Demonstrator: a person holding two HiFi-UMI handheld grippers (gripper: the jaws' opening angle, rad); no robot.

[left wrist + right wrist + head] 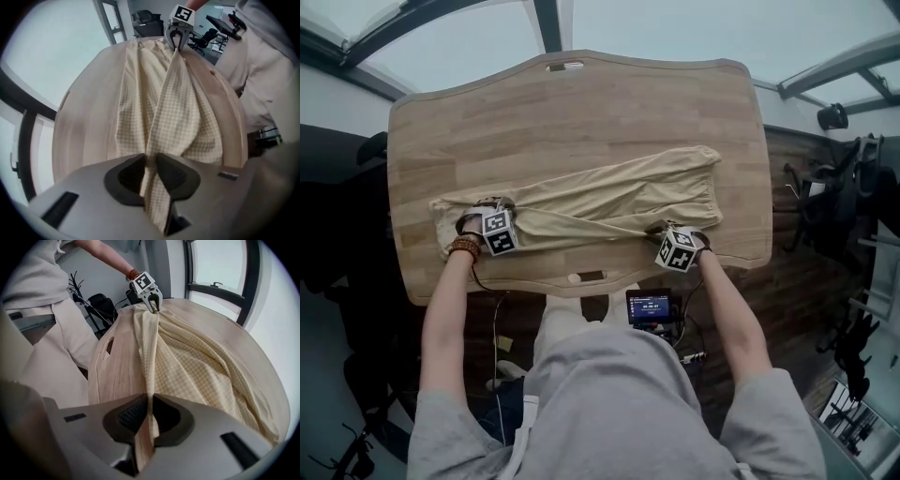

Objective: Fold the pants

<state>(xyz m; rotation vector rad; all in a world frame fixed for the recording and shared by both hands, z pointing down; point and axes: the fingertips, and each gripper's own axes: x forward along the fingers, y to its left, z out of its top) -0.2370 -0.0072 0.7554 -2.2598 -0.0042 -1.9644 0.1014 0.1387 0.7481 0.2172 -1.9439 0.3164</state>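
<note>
Lying flat on the wooden bench (581,103), the beige checked pants (609,202) have their long axis from left to right, almost parallel to the bench edge that is nearest to the person. Both grippers stand on the near long edge of the cloth. The left gripper (494,231) is close to the left end, and the right gripper (677,247) is further right but not at the right end, which reaches past it. In the left gripper view the fingers (129,176) are closed on a pinched fold of the fabric, and in the right gripper view the fingers (133,416) clamp a thin fold in the same way. Between the two grips the cloth rises as one tight ridge. Nearly all of the pants lie beyond the fingers, on the side away from the person. I judge that the coming move depends on this: the held edge must travel away from the body, across the short width, with both hands kept level so that the ridge stays straight.
</note>
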